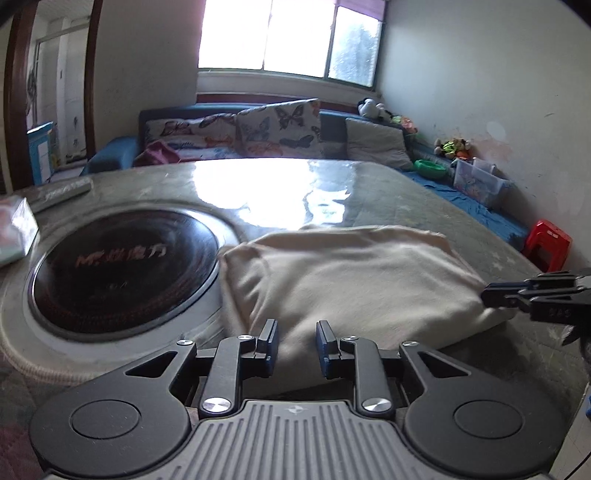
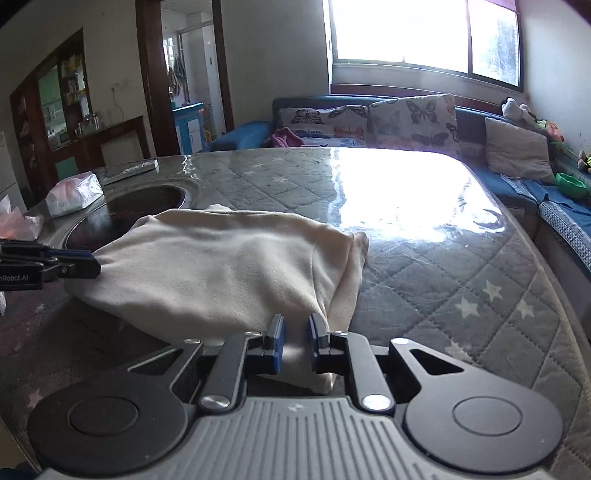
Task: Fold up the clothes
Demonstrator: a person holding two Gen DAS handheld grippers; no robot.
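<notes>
Nearest the left wrist lens, the left gripper point(image 1: 297, 341) is seen with its jaws standing narrowly apart over the near edge of a cream garment point(image 1: 343, 273); the cloth lies in the gap, but the pads are not seen pressing on it. Nearest the right wrist lens, the right gripper point(image 2: 295, 341) is found closed to a slim gap, with a fold of the same cream garment point(image 2: 221, 266) pinched between its blue pads at the near right corner. The garment is spread in a folded, puffed heap on a quilted grey table cover point(image 2: 461, 280) marked with stars, under a glossy clear sheet. Its left edge is noted just beside a round black cooktop point(image 1: 125, 266) set into the table. A tissue pack point(image 2: 74, 194) is recorded beyond the cooktop. Butterfly-print cushions point(image 2: 413, 118) are seen on a blue sofa point(image 2: 240, 136) behind the table, below a bright window point(image 2: 424, 33)
</notes>
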